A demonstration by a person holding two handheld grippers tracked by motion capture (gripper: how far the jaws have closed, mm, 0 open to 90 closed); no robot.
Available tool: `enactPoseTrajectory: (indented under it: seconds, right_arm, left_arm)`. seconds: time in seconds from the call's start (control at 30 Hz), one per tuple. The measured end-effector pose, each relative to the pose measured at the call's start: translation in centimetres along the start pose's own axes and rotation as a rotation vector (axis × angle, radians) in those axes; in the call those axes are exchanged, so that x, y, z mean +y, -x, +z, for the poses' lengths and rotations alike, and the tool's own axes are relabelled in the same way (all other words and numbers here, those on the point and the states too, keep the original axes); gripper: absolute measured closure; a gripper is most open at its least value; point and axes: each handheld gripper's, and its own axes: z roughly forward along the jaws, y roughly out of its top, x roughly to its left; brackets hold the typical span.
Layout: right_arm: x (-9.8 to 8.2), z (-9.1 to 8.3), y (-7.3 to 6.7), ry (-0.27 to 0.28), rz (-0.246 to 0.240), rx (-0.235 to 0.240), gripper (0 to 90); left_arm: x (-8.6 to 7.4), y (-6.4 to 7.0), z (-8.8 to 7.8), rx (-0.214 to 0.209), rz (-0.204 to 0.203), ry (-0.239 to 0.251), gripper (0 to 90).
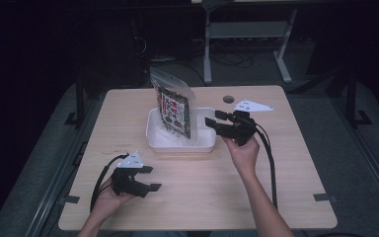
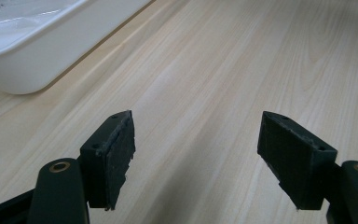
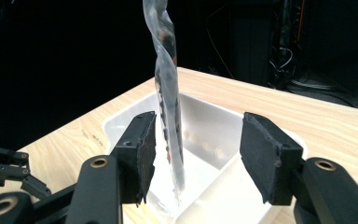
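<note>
A clear snack bag (image 1: 173,106) with a dark printed label stands on end in a white tray (image 1: 203,143) at the table's middle, leaning a little. My right gripper (image 1: 215,118) hovers open just right of the tray and points at the bag, a short gap away. In the right gripper view the bag (image 3: 168,93) shows edge-on over the tray (image 3: 214,121), lined up nearer the left jaw of that gripper (image 3: 198,140). My left gripper (image 1: 151,178) rests open near the front left, holding nothing. Its own view has the open left gripper (image 2: 196,135) over bare wood, with the tray's corner (image 2: 37,56) ahead.
A round cable hole (image 1: 228,98) sits in the wooden table (image 1: 276,163) behind my right gripper. Desk legs (image 1: 207,49) and cables stand on the dark floor beyond the far edge. Cables trail from both grippers toward the front edge.
</note>
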Motion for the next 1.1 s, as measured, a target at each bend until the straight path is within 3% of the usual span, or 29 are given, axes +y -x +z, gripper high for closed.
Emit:
enactPoseTrajectory:
  seconds: [1.1]
  right_arm:
    - [-3.6,-5.8,1.4,-0.071,0.04,-0.021,38.5]
  left_arm:
    - [0.0,0.3,0.1,0.0,0.004,-0.007,26.4]
